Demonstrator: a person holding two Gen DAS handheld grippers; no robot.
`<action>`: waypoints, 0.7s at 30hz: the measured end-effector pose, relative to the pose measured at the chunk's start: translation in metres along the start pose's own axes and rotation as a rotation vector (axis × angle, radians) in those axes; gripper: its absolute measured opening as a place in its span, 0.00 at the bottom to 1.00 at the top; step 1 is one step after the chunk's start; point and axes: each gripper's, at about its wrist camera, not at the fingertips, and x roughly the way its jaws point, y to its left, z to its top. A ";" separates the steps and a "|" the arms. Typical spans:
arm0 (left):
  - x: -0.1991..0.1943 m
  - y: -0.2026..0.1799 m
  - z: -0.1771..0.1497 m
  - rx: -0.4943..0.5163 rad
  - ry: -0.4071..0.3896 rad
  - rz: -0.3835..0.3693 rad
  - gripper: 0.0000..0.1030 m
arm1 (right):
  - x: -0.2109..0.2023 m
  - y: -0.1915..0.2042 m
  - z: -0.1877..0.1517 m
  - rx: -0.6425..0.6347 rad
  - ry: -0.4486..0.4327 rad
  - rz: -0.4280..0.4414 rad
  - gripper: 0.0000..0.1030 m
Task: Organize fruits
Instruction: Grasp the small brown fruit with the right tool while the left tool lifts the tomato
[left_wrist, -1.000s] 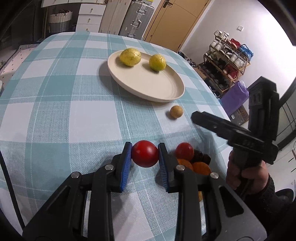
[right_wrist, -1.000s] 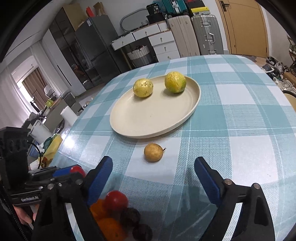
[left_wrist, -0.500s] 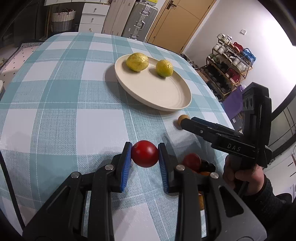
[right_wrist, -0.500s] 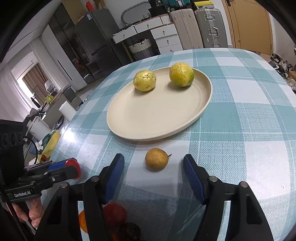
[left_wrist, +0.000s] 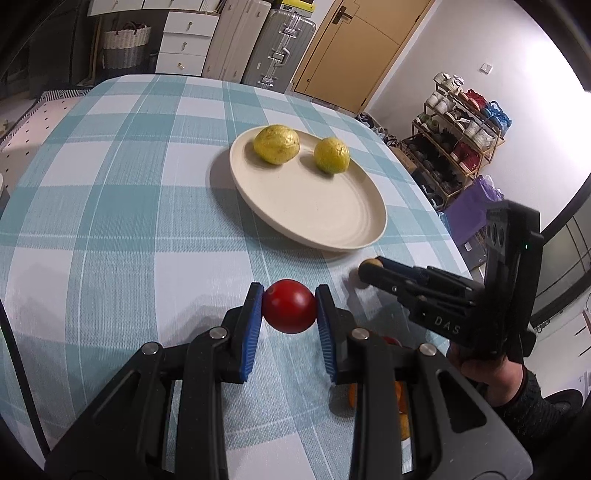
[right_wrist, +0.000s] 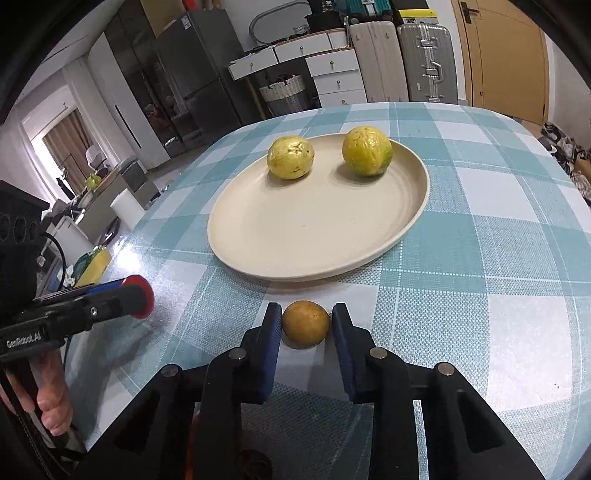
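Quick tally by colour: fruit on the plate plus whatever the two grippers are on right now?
Yellow-green fruit on the plate: 2
Red fruit in the left gripper: 1
Brown fruit between the right gripper pads: 1
Total: 4

Only two bits of writing can be read. The letters "DAS" are in pale print on the black side of the right claw, seen from the left wrist camera at about 4 o'clock. The word "GenRobot.AI" is in white print on the black side of the left claw, seen from the right wrist camera at about 8 o'clock. No other words or numbers are clear enough to read.
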 end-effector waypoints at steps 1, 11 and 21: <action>0.001 0.000 0.002 0.002 -0.001 0.000 0.25 | -0.002 0.000 0.000 0.002 -0.002 0.005 0.28; 0.012 -0.003 0.031 0.026 -0.020 0.008 0.25 | -0.030 0.005 0.017 0.002 -0.064 0.063 0.28; 0.026 -0.006 0.072 0.042 -0.034 0.018 0.25 | -0.040 0.011 0.068 -0.043 -0.118 0.092 0.28</action>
